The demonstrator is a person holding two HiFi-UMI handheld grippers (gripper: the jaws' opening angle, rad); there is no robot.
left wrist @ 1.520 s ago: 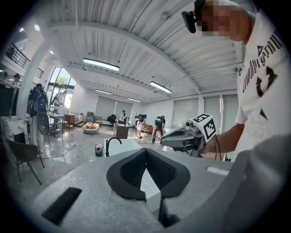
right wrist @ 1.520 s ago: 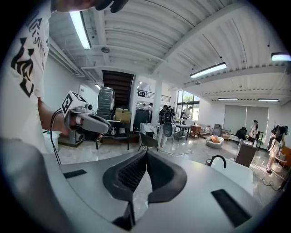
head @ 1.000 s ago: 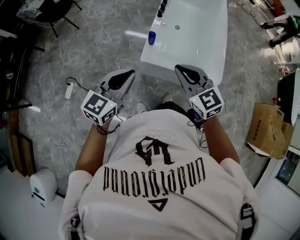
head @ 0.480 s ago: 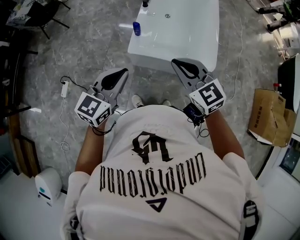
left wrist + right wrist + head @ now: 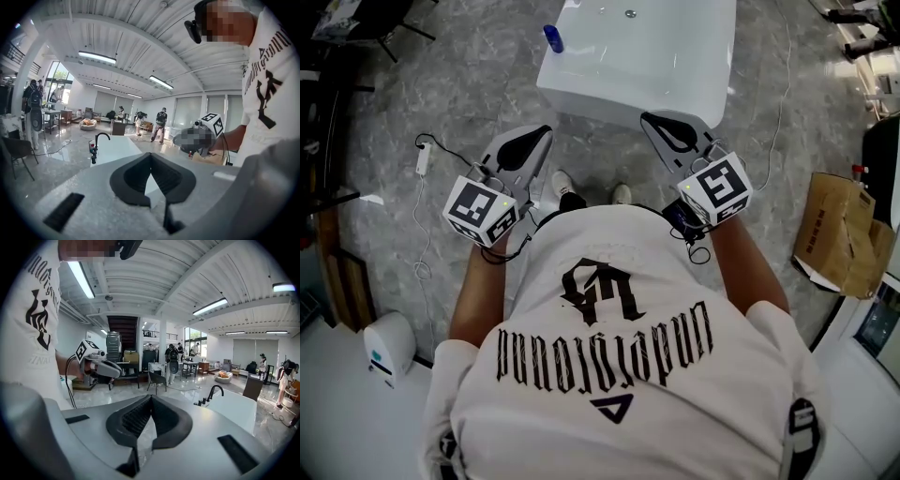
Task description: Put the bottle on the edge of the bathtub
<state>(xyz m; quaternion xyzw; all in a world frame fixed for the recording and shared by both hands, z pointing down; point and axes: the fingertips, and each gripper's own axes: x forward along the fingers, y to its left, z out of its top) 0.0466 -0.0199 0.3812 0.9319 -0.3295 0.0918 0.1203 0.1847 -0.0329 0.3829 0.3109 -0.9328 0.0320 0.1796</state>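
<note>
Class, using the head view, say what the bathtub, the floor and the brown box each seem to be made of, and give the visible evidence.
Bathtub: glossy white, probably acrylic or ceramic; it is smooth with bright reflections.
Floor: polished grey stone or marble-look tile; it has a veined pattern and a sheen.
Box: brown cardboard, matte; it has folded flaps and creases.

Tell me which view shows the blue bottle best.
Head view: the blue bottle sits plainly on the bathtub rim. The left gripper view gives only a tiny dark shape by the faucet, perhaps it; the right gripper view shows none.
</note>
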